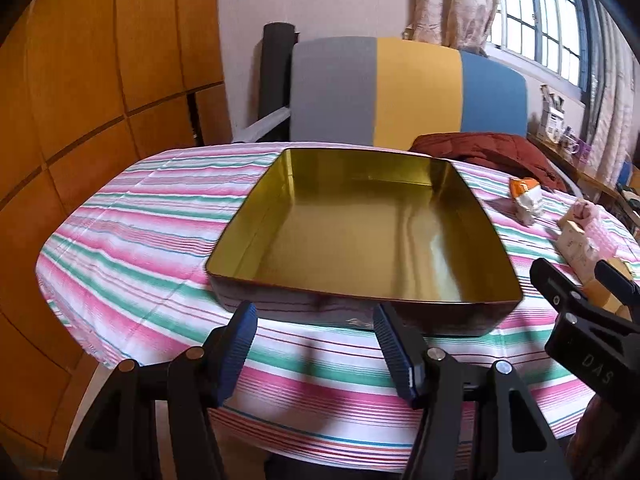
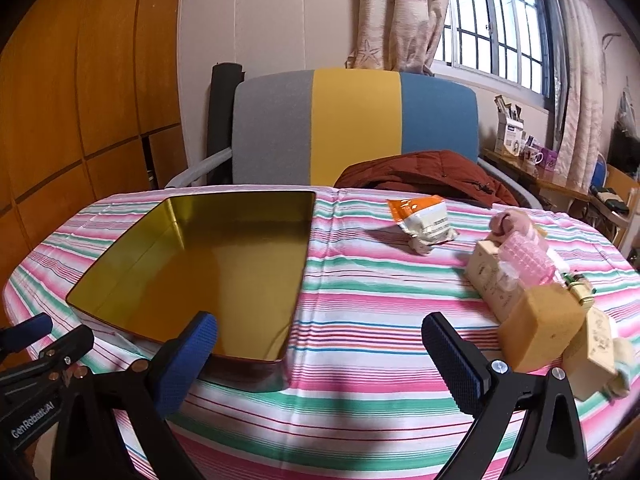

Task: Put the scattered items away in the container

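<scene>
The tin [image 1: 360, 236] is sitting empty on the striped tablecloth [image 1: 140, 216], gold inside showing, its near wall partly blocked by the left gripper [image 1: 316, 344], which is hovering just in front with jaws apart and nothing between them. The right gripper [image 2: 320, 364] is hanging off the tin's right corner, also spread wide and empty. Right of the tin, an orange-and-white packet [image 2: 424, 220] is lying alone; further right a sponge [image 2: 540, 328], a cream box [image 2: 496, 280] and something pink [image 2: 524, 252] are piling together, too jumbled to make out, and cut off at the edge.
</scene>
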Action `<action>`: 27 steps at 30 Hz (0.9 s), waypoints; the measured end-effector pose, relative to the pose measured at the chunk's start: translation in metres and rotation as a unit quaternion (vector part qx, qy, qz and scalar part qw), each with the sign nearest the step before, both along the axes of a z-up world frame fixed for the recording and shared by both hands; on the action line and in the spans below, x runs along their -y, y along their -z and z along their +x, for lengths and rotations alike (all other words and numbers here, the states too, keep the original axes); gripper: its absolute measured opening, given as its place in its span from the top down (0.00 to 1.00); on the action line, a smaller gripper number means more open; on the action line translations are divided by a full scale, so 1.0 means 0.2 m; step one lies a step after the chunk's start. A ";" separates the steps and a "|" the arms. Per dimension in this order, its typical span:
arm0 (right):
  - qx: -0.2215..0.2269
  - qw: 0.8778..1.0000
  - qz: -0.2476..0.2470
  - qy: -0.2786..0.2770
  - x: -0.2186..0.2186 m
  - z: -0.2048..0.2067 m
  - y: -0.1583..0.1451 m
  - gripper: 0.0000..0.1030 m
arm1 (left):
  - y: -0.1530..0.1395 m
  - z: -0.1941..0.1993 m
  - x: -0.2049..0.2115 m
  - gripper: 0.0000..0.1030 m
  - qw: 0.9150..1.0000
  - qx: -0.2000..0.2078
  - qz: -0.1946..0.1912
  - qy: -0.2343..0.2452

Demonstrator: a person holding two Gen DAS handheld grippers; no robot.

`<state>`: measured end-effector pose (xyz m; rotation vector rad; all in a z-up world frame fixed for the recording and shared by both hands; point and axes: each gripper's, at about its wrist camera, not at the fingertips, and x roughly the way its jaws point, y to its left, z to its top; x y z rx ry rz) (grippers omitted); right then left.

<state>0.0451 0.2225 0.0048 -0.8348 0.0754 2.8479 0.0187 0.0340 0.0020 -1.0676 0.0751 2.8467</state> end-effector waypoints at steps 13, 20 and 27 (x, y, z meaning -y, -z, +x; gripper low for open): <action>-0.104 0.991 0.018 0.079 -0.61 0.45 -0.12 0.00 | -0.09 0.03 -0.39 0.32 0.969 0.004 0.102 0.225; -0.108 0.984 -0.003 0.145 -0.94 0.72 -0.07 0.00 | -0.10 0.02 -0.81 0.32 0.938 0.043 0.111 0.324; -0.083 0.987 -0.034 0.134 -1.02 0.75 0.03 0.00 | -0.10 0.03 -1.23 0.31 0.904 0.027 0.079 0.419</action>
